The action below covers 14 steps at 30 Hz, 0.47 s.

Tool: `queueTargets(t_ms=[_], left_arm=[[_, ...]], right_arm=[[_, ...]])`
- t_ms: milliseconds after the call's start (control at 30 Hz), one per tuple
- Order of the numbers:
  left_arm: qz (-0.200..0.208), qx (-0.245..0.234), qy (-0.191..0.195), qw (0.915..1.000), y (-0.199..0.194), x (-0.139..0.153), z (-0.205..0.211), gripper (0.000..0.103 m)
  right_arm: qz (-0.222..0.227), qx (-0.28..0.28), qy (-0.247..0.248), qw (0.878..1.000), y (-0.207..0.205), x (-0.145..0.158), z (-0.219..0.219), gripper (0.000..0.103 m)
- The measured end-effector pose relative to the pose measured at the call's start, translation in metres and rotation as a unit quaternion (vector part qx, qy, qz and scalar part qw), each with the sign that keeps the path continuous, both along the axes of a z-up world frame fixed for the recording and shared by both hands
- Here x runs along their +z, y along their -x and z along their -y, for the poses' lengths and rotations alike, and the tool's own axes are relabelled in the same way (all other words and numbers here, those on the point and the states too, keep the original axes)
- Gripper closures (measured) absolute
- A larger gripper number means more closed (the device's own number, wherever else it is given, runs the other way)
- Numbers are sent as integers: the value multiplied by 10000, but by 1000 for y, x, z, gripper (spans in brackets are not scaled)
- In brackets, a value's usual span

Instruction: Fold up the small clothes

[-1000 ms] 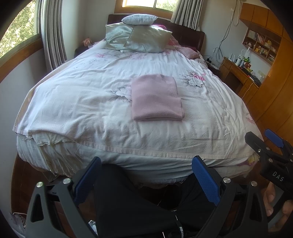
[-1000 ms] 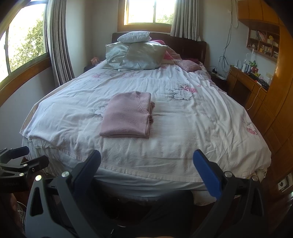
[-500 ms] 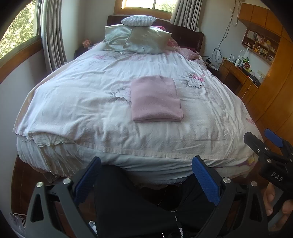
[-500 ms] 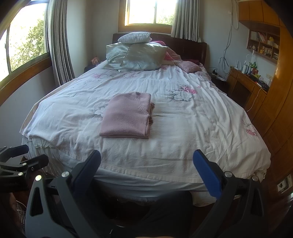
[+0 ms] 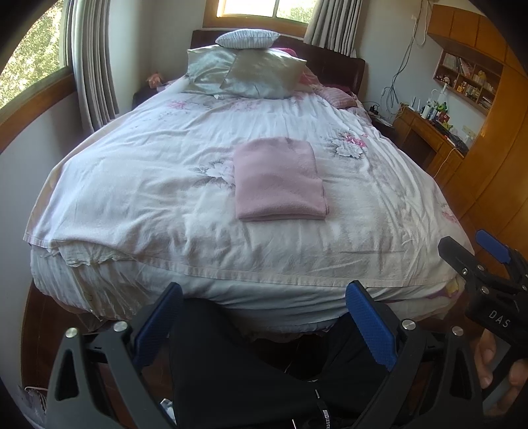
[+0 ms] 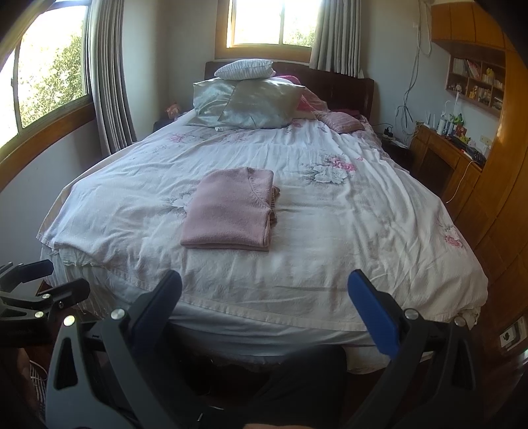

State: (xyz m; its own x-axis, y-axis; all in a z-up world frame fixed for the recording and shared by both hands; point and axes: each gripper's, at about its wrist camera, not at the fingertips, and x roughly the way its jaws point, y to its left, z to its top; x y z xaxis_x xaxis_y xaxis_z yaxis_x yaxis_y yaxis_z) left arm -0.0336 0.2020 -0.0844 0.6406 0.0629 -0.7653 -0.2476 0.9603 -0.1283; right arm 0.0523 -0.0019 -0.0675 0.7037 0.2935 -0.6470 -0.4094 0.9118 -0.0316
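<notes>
Nearest the camera, the left hand-held gripper (image 5: 264,316) hangs below the foot of the bed with its blue-padded fingers (image 5: 369,325) spread wide and nothing between them; dark trouser legs (image 5: 250,373) show under it. The right hand-held gripper (image 6: 264,307) is likewise spread wide and empty at the foot of the bed, and in the left wrist view it appears at the right edge, gripped by a hand (image 5: 495,366) whose fingers wrap its handle. Just beyond both lies the bed (image 6: 363,257), covered with a wrinkled white floral duvet whose hem drapes over the near edge. The pink sweater (image 6: 231,211) rests on the duvet around the middle of the bed, well apart from both grippers, folded into a neat flat rectangle with the layered edges showing along its right side. Farther back, silvery satin pillows (image 6: 257,104) lean against the dark headboard with a small striped cushion (image 6: 244,68) on top, and a pink cushion (image 6: 340,121) lies to their right. A wooden desk (image 6: 445,155) stands against the right wall, with curtained windows (image 6: 270,23) behind the bed.
</notes>
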Motion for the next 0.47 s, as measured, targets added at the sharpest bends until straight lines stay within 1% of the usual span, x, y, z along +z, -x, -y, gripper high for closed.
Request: queueTargets(t_ms=[467], left_arm=[[-10,8,-10,10000,0,2,0,4]], right_arm=[[-7,-41,36,10000,1,2,0,3]])
